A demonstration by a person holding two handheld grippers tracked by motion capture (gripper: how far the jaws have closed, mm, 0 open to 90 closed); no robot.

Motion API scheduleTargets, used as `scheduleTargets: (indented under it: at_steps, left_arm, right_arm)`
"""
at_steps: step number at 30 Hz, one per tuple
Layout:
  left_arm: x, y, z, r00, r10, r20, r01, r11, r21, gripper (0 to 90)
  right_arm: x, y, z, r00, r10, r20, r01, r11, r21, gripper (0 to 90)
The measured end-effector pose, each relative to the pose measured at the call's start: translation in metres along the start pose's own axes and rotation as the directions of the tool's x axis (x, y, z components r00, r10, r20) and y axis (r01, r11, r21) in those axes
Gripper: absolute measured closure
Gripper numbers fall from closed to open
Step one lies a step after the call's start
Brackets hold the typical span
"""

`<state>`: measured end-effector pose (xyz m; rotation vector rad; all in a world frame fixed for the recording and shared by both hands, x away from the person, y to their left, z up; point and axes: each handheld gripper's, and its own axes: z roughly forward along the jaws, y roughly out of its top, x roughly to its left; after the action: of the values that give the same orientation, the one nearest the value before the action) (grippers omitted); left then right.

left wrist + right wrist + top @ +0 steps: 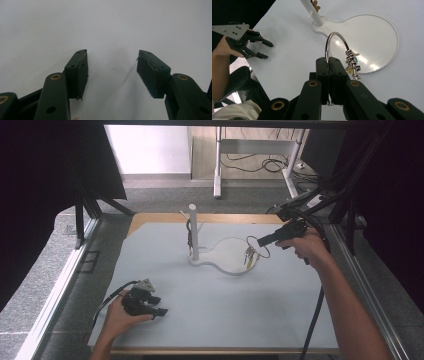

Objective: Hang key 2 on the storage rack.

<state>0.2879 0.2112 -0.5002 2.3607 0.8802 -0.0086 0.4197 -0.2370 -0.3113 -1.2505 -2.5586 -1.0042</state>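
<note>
The table (210, 310) carries one smooth, matte, pale grey-blue sheet over a wooden top whose edge shows at the far side; grey carpet and dark curtains surround it. On the sheet stands one white stand (220, 257): a flat, glossy, pear-shaped base with a raised rim, and one round upright post (193, 230) bearing short side pegs, on which a small dark item hangs, too small to identify. The right gripper (266, 239), held above the base's right edge, has its two black jaws clenched on one thin, polished metal key ring (337, 43), a large open loop. From the loop dangles one cluster of small metal links and charms (352, 63), with blue and yellow pieces, hanging over the base. The left gripper (155, 307) rests at the near left of the table, well apart from the stand; its jaws stand released, with nothing between the two worn, flat rectangular pads (80, 75).
</note>
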Motion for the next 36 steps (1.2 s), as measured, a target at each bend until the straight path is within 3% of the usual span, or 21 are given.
scheduleTargets:
  at_steps: [8,26,36]
  left_arm:
    - [0.001,0.001,-0.001,1.0,0.004,-0.003,-0.004,1.0,0.001,42.7]
    - [0.001,0.001,-0.002,1.0,-0.001,-0.001,0.001,0.9999,-0.016,43.2]
    - [0.0,0.0,-0.001,1.0,-0.001,0.002,0.001,0.9998,-0.02,43.1]
  right_arm:
    - [-0.005,0.008,0.002,0.9996,0.023,0.016,-0.023,1.0,0.004,87.5]
    - [-0.001,0.033,0.003,0.9995,0.032,0.008,-0.032,0.999,-0.011,87.5]
    - [-0.006,0.046,0.015,0.9992,0.04,0.003,-0.04,0.999,-0.017,87.6]
